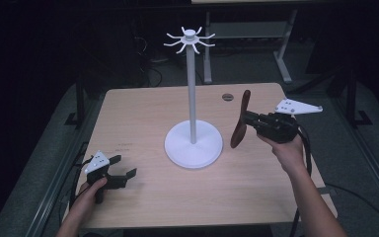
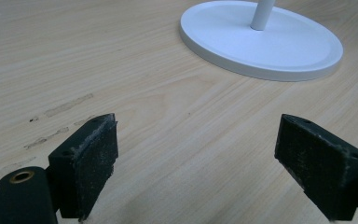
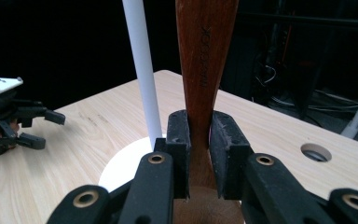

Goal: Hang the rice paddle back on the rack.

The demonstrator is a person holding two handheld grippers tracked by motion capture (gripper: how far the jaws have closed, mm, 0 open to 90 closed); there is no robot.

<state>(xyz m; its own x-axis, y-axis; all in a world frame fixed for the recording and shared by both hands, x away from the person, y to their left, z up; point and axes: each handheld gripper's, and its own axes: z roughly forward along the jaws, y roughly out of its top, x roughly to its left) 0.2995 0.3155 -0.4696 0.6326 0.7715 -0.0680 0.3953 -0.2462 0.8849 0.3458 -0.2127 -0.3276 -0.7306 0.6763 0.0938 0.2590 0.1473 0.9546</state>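
Note:
A white stand has a round base [image 1: 193, 144] [image 2: 261, 39], a tall pole [image 1: 191, 94] [image 3: 142, 70] and a ring of hooks [image 1: 189, 39] on top, mid-table. My right gripper [image 1: 249, 121] [image 3: 199, 140] is shut on a dark wooden spoon [image 1: 240, 121] [image 3: 205, 65], held upright above the table just right of the stand. My left gripper [image 1: 123, 175] [image 2: 196, 163] rests open near the table's front left, its jaws wide apart with bare wood between them. In the right gripper view it appears at the far left [image 3: 37, 128].
The light wooden table [image 1: 143, 113] has a round cable hole [image 1: 227, 97] [image 3: 315, 151] near its far edge. Dark floor, desk legs [image 1: 281, 54] and cables lie beyond the table. A cable trails from the right gripper past the table's right edge.

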